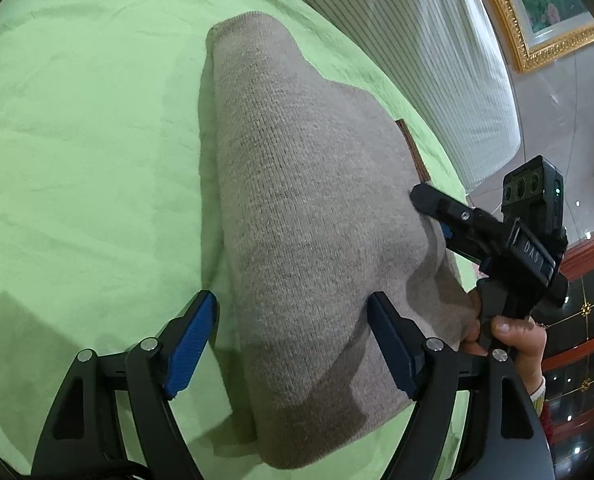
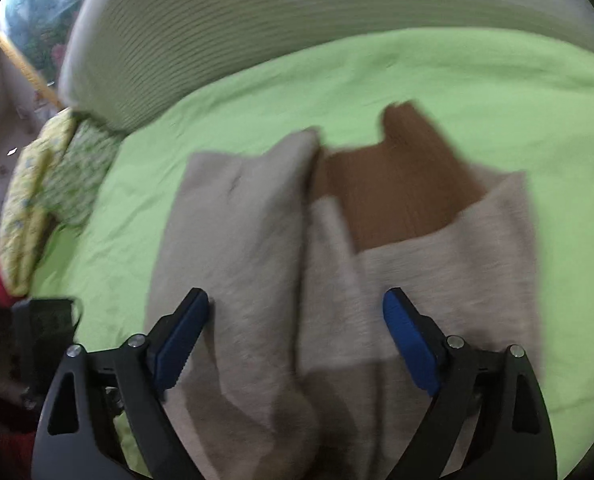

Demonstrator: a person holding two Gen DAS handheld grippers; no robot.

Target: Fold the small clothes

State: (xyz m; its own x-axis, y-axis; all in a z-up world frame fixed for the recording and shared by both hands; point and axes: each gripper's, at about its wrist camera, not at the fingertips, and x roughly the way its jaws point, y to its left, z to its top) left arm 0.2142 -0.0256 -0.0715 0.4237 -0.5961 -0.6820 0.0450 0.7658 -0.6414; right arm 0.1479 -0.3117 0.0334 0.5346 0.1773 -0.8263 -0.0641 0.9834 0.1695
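Nearest in the left wrist view, the left gripper (image 1: 293,344) hangs with its 2 blue pads spread wide, holding nothing, straddling the near left edge of the beige knit garment (image 1: 297,208). The right gripper (image 2: 297,340) is likewise spread and empty over the garment's near end; that view is blurred. The garment lies in the middle of the green sheet (image 1: 77,140), 1 side already folded in, a brown lining (image 2: 397,184) showing toward its far end. It looks soft, light and limp, thick enough to hold a crease and unlikely to slip. I judge the near hem corners the best place to pinch. Farther off, right, lies a striped white pillow (image 1: 437,60).
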